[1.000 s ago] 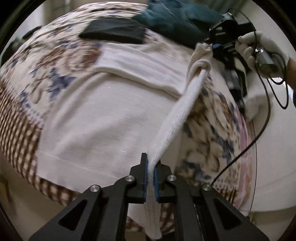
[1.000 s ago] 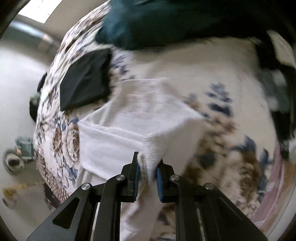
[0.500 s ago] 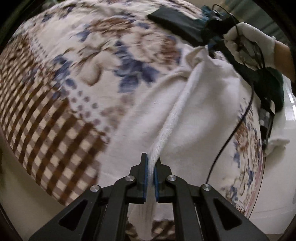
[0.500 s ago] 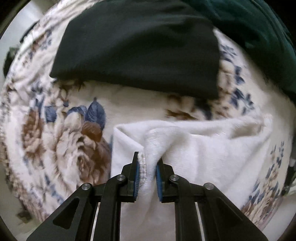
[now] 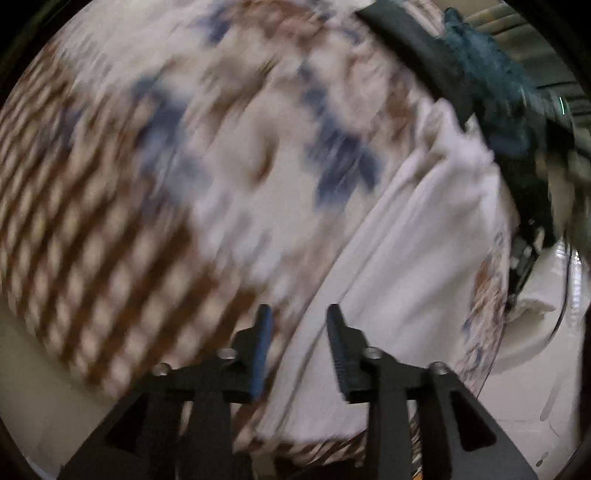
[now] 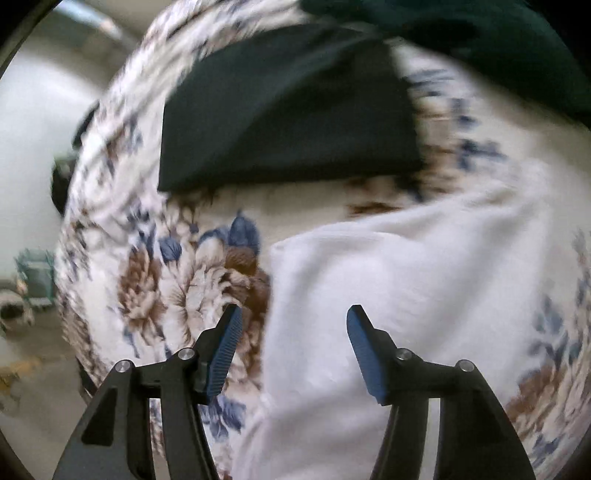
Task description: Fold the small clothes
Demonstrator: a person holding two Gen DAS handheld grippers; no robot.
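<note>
Two grippers, both pointing steeply down over a bed.

Left gripper [image 5: 297,314]: jaws apart, having just been opening; nothing pinched between them. The white garment [image 5: 399,258] lies below, running from the jaws toward 1 o'clock. The view is badly blurred, so whether a pad brushes the cloth cannot be told.

Right gripper [image 6: 293,314]: jaws wide apart, likewise just opened. The white garment [image 6: 388,295] lies flat under them and spreads toward 3 o'clock, its near corner at 12 o'clock of the jaws.

Floral blanket [image 6: 177,280]: covers the bed under everything.

Black folded cloth [image 6: 288,122]: at 12 o'clock, near the garment but apart from it.

Dark teal cloth [image 6: 461,33]: at 1 o'clock, overlapping the black cloth's far edge.
</note>
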